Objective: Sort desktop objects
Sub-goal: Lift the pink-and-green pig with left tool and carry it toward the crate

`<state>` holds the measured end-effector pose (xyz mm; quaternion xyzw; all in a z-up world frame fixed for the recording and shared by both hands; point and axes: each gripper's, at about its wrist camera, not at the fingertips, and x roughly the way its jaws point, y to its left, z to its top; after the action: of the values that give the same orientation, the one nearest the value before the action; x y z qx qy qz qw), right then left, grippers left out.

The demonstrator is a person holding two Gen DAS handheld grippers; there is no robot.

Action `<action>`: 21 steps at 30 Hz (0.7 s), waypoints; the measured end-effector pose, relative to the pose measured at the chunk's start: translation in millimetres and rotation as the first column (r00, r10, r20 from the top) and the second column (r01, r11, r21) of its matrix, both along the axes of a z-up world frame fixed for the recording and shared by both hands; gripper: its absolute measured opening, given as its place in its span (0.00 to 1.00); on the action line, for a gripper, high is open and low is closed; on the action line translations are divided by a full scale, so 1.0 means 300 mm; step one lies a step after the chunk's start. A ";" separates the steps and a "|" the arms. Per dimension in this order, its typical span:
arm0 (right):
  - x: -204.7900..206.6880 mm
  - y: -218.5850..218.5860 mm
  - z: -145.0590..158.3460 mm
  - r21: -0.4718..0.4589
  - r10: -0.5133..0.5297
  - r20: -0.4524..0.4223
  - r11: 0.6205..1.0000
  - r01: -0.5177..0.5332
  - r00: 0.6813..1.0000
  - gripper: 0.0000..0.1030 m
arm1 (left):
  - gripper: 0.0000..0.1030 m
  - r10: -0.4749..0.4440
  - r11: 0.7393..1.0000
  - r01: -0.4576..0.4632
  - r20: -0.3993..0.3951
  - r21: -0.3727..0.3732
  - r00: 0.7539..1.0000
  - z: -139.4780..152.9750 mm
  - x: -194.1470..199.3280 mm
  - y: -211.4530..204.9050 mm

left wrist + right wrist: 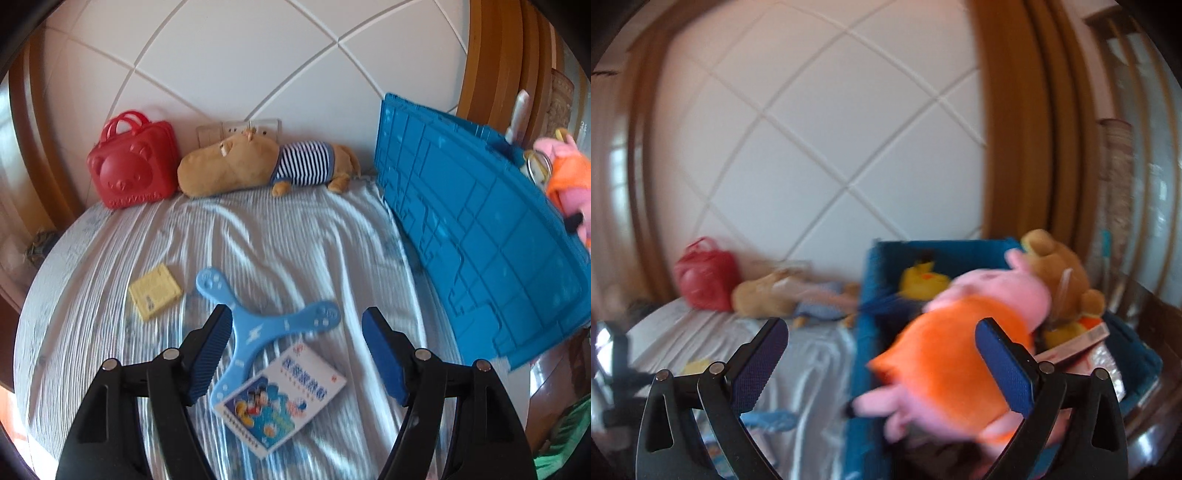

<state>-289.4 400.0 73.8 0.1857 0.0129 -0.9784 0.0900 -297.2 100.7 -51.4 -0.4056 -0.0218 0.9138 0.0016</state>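
Observation:
My left gripper [297,321] is open above a light blue three-armed boomerang [258,328] lying on the striped sheet [258,236]. A cartoon notebook [282,397] lies under one boomerang arm, and a yellow card box [155,291] lies to the left. My right gripper [882,332] is open above the blue crate [864,332]. A pink pig plush in an orange dress [960,347] is blurred between and below its fingers, over the crate; it also shows in the left wrist view [569,184]. Whether the fingers touch it I cannot tell.
A red bear-face case [133,166] and a tan plush dog in a striped shirt [258,162] lie at the headboard. The crate wall [480,229] stands at the right. Inside it are a yellow plush [923,282], a brown bear [1056,273] and a book [1078,341].

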 end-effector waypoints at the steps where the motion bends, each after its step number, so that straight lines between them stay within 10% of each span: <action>1: 0.037 -0.024 -0.008 -0.001 0.027 0.005 1.000 -0.027 1.000 1.00 | 0.72 -0.002 1.000 0.002 0.007 0.002 1.000 -0.010 0.023 -0.003; 9: 0.277 -0.190 -0.260 -0.019 0.055 0.219 0.998 -0.052 0.974 1.00 | 0.81 -0.094 0.996 0.094 0.059 0.002 0.994 -0.102 0.280 -0.044; 21: 0.545 -0.283 -0.681 -0.061 0.058 0.519 0.998 -0.031 0.853 1.00 | 0.81 -0.163 0.987 0.160 0.156 0.034 0.974 -0.349 0.614 -0.007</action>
<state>-125.8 315.1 -130.7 0.4406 -0.0323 -0.8894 0.1173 -112.8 98.4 -156.2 -0.4773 0.0016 0.8752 0.0786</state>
